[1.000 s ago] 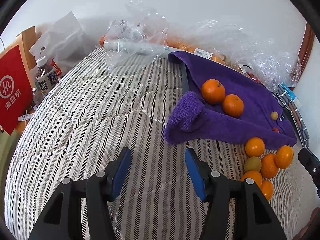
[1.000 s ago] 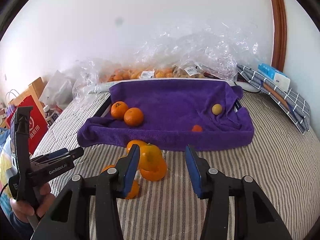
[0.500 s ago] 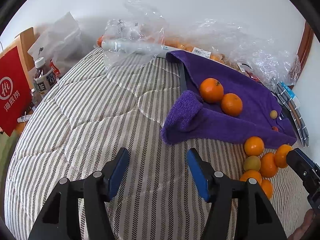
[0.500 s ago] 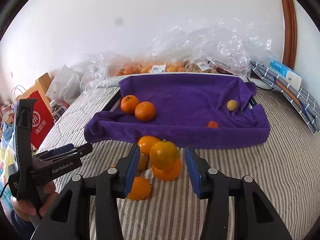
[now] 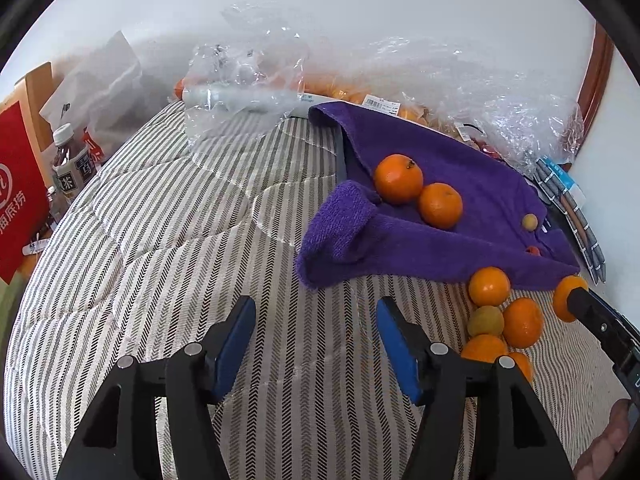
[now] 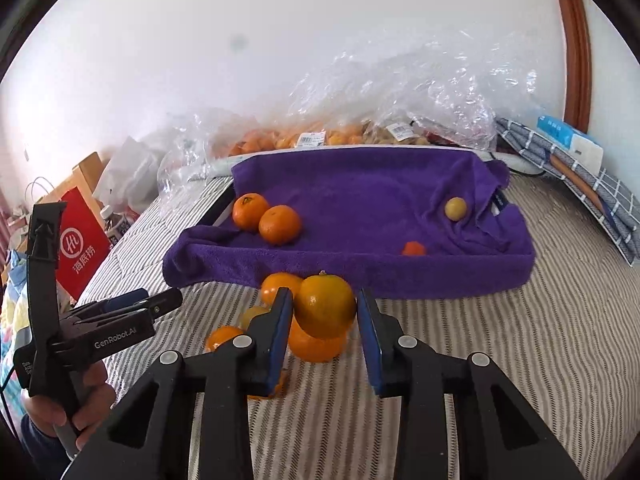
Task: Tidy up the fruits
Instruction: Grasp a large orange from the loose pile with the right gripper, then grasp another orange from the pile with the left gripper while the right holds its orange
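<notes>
A purple towel-lined tray lies on the striped bed and holds two oranges, a small yellow fruit and a small orange one. A heap of oranges lies in front of it. My right gripper is open, its jaws on either side of the top orange of the heap. My left gripper is open and empty over bare bedding, left of the heap. The tray also shows in the left wrist view.
Clear plastic bags of oranges lie along the wall behind the tray. A red bag and bottles stand off the bed's left edge. Folded checked cloth and a blue box lie at the right.
My right gripper has moved forward and down onto the heap, so the top orange now sits between its jaws. My left gripper has hardly moved.
</notes>
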The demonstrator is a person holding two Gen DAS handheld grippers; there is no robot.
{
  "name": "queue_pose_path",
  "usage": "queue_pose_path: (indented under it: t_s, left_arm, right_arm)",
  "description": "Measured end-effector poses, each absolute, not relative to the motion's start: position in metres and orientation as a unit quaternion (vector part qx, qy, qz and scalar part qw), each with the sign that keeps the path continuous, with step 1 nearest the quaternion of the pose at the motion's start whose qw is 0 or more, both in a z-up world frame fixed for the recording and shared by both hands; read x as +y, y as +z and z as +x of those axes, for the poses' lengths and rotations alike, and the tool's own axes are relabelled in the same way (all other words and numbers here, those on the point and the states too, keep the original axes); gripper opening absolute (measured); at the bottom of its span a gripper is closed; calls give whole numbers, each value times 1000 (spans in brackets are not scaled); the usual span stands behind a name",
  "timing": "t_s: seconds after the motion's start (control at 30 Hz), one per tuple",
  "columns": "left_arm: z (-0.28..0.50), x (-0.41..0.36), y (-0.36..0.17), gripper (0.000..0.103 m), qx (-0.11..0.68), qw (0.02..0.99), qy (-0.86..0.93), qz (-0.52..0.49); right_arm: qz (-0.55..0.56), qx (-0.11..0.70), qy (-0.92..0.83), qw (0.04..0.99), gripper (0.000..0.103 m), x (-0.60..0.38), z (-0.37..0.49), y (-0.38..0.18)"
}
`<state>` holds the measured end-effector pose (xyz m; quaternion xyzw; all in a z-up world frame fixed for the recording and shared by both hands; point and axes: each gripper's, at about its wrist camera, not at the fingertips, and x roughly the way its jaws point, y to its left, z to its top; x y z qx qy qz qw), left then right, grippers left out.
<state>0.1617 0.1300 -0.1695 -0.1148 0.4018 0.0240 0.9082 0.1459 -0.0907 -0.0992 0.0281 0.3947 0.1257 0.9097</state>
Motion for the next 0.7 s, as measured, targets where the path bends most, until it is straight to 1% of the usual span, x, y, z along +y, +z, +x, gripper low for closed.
queue_pose_path:
  t_s: [0.37, 0.7]
  left_arm:
    - [150, 110, -159, 60, 376, 919, -57, -105]
    - [151, 98, -161, 60, 384, 917, -74, -84]
  right_arm:
    - [42, 396, 81, 914, 33, -139, 136, -102]
    - [43, 400, 57, 914, 33, -164, 129, -112]
